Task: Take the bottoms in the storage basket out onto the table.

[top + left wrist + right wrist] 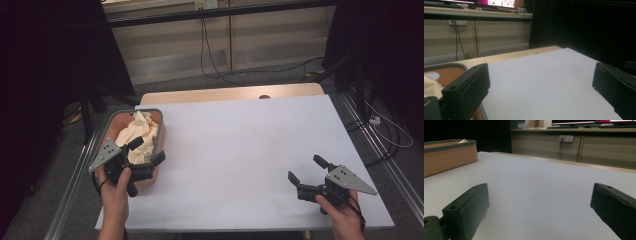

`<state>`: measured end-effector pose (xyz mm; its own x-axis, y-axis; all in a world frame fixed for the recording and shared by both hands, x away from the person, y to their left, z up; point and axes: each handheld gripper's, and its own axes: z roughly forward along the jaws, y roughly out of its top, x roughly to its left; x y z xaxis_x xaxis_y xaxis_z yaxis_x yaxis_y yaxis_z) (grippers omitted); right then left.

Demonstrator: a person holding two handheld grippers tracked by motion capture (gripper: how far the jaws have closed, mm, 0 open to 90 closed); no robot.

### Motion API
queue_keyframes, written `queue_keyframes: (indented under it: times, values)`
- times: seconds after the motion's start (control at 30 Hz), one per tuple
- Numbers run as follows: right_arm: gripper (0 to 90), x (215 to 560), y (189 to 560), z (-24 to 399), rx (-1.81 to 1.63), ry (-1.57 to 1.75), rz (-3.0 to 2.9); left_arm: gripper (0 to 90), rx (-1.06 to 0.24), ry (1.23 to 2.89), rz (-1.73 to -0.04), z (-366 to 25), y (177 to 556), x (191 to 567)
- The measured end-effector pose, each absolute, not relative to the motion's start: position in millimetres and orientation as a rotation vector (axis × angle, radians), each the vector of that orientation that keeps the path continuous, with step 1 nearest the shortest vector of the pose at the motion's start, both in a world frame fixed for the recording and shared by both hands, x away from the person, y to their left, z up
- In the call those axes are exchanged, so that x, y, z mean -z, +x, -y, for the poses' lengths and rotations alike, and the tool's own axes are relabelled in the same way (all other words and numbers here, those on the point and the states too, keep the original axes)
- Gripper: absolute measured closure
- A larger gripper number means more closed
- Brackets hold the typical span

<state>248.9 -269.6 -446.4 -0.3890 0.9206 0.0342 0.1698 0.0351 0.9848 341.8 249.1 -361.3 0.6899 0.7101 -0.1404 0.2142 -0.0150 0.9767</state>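
A brown basket with a grey rim sits at the near left corner of the white table, and I take it as my mark for everything else. Inside it lies a crumpled cream cloth, heaped toward the basket's far end and spilling down its middle. The person's left hand holds the left gripper right over the basket's near end, its jaws spread wide apart with nothing between them; one jaw hangs above the cloth, the other reaches out past the basket's right rim. From the left gripper view the same jaws stand far apart, the basket's rim and a bit of the cloth showing just beyond the left-hand jaw, the bare tabletop stretching out ahead. Whether that jaw touches the cloth I cannot tell. Well away from the basket, across the table toward its near right corner, the person's right hand holds the right gripper low over the white surface, jaws pointing back toward the basket and likewise open wide, clasping nothing. In the right gripper view the basket stands far off to the left beyond the open jaws, a small tip of the cloth peeking over its rim.
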Motion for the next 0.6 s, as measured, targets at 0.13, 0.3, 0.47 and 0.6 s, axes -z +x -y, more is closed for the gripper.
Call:
queue_keyframes:
  times: [0.13, 0.3, 0.47, 0.6]
  values:
    - [2.0, 446.4, 249.0, 269.2, -1.414, 1.121, -1.639, 1.5, -0.477, 1.570, -0.785, -253.5, 352.9, 354.7]
    - [2.0, 446.5, 249.1, 269.4, -1.412, 1.118, -1.643, 1.5, -0.480, 1.561, -0.800, -258.3, 363.0, 351.9]
    - [2.2, 446.4, 249.0, 269.6, -1.415, 1.120, -1.639, 1.5, -0.468, 1.534, -0.830, -264.3, 373.8, 352.3]
    - [2.3, 446.4, 249.1, 269.7, -1.416, 1.116, -1.642, 1.5, -0.472, 1.530, -0.847, -267.0, 381.9, 353.6]
